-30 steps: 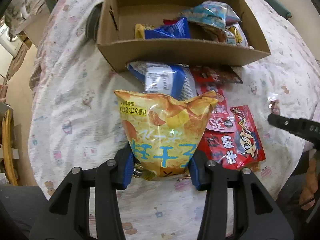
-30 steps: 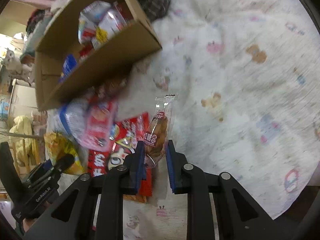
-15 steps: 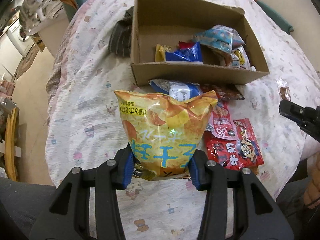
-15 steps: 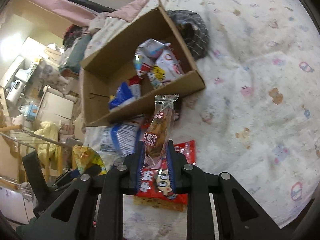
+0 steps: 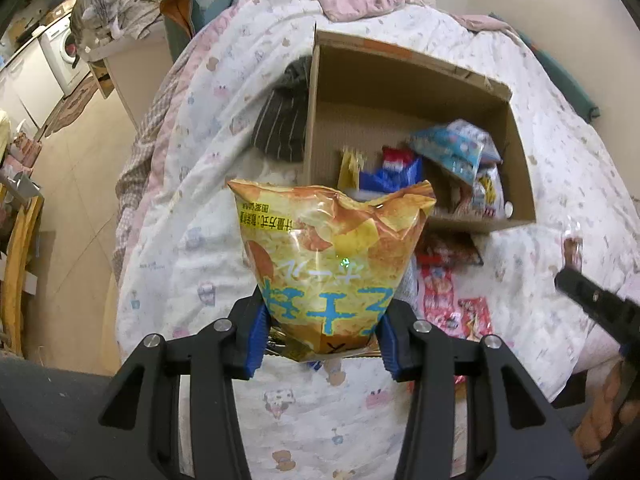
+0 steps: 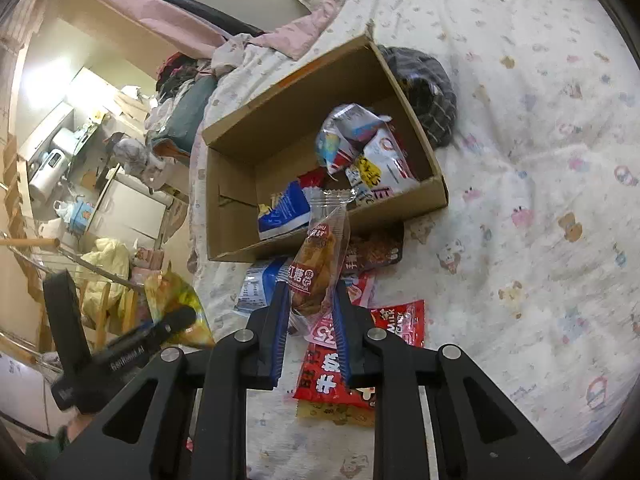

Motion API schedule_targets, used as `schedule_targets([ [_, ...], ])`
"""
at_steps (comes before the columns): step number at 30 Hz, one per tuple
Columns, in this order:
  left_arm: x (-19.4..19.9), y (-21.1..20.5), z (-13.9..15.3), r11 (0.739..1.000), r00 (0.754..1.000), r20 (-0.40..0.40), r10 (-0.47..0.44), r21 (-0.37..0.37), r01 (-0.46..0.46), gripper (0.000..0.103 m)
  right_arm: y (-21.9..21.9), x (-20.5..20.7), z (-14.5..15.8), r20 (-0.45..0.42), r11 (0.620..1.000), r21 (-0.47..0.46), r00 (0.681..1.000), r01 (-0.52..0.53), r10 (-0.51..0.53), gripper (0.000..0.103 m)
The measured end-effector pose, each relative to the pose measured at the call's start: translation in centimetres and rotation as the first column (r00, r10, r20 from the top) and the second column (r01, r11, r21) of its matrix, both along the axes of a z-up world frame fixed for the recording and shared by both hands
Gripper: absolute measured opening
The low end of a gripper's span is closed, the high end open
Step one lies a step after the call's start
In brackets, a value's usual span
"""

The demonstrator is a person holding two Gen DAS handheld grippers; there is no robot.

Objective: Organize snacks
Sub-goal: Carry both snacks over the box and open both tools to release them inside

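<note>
My left gripper (image 5: 323,332) is shut on a yellow and orange chip bag (image 5: 330,264), which stands upright above the bed. A small clear-wrapped brown pastry packet (image 6: 317,268) is clamped in my right gripper (image 6: 311,328), also lifted. Ahead of both lies the open cardboard box (image 5: 408,76) (image 6: 320,236) with several snack packs (image 5: 452,148) inside. Red snack packets (image 6: 356,364) (image 5: 452,304) and a blue-white packet (image 6: 256,284) lie loose on the bedspread in front of the box. The right gripper's tip (image 5: 592,300) shows at the right edge of the left wrist view.
The box rests on a patterned white bedspread (image 6: 540,160). A dark striped cloth (image 5: 280,124) lies beside the box. The bed's left edge drops to a tiled floor (image 5: 76,152). A cat (image 5: 96,12) sits on a cabinet far left, next to a washing machine (image 5: 60,60).
Both grippers rose with their packets still held and tilted up, so the box now sits farther off and its inside shows more. The loose packets lie lower in view.
</note>
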State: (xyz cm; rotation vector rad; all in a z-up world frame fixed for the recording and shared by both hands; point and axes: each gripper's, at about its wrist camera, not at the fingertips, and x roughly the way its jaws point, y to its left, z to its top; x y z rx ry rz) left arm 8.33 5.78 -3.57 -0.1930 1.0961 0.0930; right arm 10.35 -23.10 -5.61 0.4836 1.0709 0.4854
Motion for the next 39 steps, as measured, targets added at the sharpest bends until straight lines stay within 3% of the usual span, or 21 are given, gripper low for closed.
schedule_targets([
  [6,1.5,-0.2,1.8,1.000,0.999,0.041,-0.007,0.011,0.006,0.042,0.9,-0.1,2.3,0.056,1.000,-0.003,0.998,-0.015,0.016,0.022],
  [23,7.8,-0.3,5.4,0.995,0.993,0.098,-0.062,0.082,0.054,0.042,2.2,5.6,3.7,0.091,1.000,0.024,0.996,-0.015,0.013,0.022],
  [33,13.0,-0.8,4.0,0.996,0.993,0.090,-0.073,0.058,0.068,0.042,4.8,11.0,2.6,0.088,0.998,-0.036,0.995,-0.045,0.048,0.022],
  [39,16.4,-1.6,1.8,0.996,0.994,0.067,-0.083,0.044,0.080,0.042,5.4,12.3,1.4,0.064,0.999,-0.016,0.997,-0.034,0.035,0.022],
])
